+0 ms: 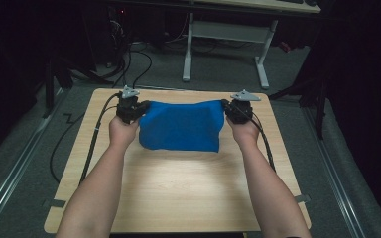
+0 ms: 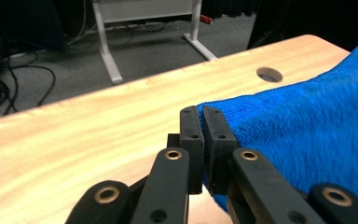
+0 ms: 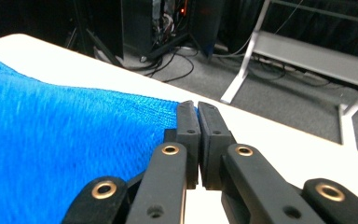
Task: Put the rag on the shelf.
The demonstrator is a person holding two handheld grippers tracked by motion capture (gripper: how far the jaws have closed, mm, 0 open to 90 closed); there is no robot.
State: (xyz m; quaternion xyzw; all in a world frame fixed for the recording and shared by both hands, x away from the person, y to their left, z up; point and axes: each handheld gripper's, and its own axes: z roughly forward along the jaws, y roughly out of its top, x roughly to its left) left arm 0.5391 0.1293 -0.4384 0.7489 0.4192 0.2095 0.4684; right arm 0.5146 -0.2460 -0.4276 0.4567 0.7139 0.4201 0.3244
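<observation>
Blue terry-cloth towel (image 1: pixel 181 126) is held up by its two far corners over the far half of the light wooden tabletop (image 1: pixel 178 193); its lower edge hangs down toward the board, and from the high view I cannot tell whether that edge touches the wood or clears it. Left gripper (image 1: pixel 131 109): jaws pressed together on the towel's left corner, and in the left gripper view (image 2: pixel 200 116) only a thin margin of fabric sits between the black pads, right at the tips. Right gripper (image 1: pixel 235 109): jaws likewise closed on the right corner, and the right gripper view (image 3: pixel 193 109) shows the cloth entering from the left with an equally shallow bite. Main risk, as I judge it: either corner slips out, since the pinch is at the very edge of a plush, compressible weave; any outward pull to tauten the cloth would load those small bites first. Second risk: uneven height between the hands would skew the towel, so any fold or lay-down lands crooked. Third: the hanging lower edge may drag or bunch on the wood if the grippers descend before moving toward the person. The round cable hole (image 2: pixel 269 74) in the tabletop lies near the cloth's far side; a trailing edge could catch there.
</observation>
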